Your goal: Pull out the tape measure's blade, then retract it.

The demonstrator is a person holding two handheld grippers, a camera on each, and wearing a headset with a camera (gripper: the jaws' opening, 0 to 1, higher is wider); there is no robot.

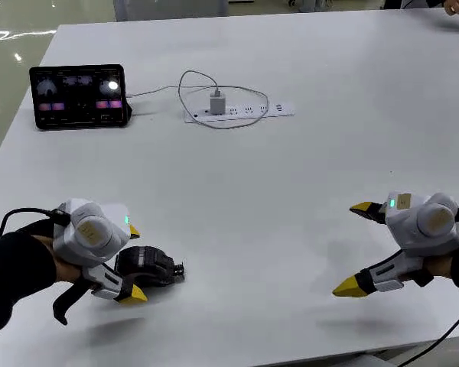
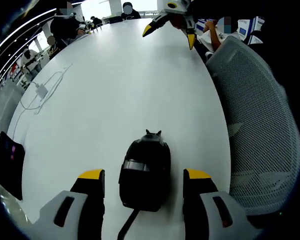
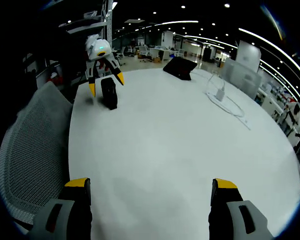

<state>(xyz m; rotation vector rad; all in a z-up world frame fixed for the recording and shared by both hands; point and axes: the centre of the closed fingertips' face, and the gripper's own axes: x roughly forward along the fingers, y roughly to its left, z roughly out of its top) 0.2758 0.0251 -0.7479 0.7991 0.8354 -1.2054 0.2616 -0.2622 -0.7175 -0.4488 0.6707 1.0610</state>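
A black tape measure [image 1: 148, 266] lies on the white table [image 1: 275, 176] at the near left, blade tab pointing right. My left gripper [image 1: 134, 261] is open and straddles it, with a yellow-tipped jaw on each side and a gap to the case. In the left gripper view the tape measure [image 2: 145, 172] sits between the jaws of the left gripper [image 2: 145, 175], and the right gripper [image 2: 169, 33] shows far off. My right gripper [image 1: 355, 246] is open over bare table at the near right, holding nothing. In the right gripper view, its own jaws [image 3: 151, 184] are wide apart, with the tape measure [image 3: 109, 93] far ahead.
A tablet [image 1: 79, 95] with a lit screen stands at the far left. A white power strip [image 1: 241, 112] with a plugged charger [image 1: 216, 102] and looped cable lies at the far middle. A mesh chair [image 2: 260, 115] stands just off the table's near edge.
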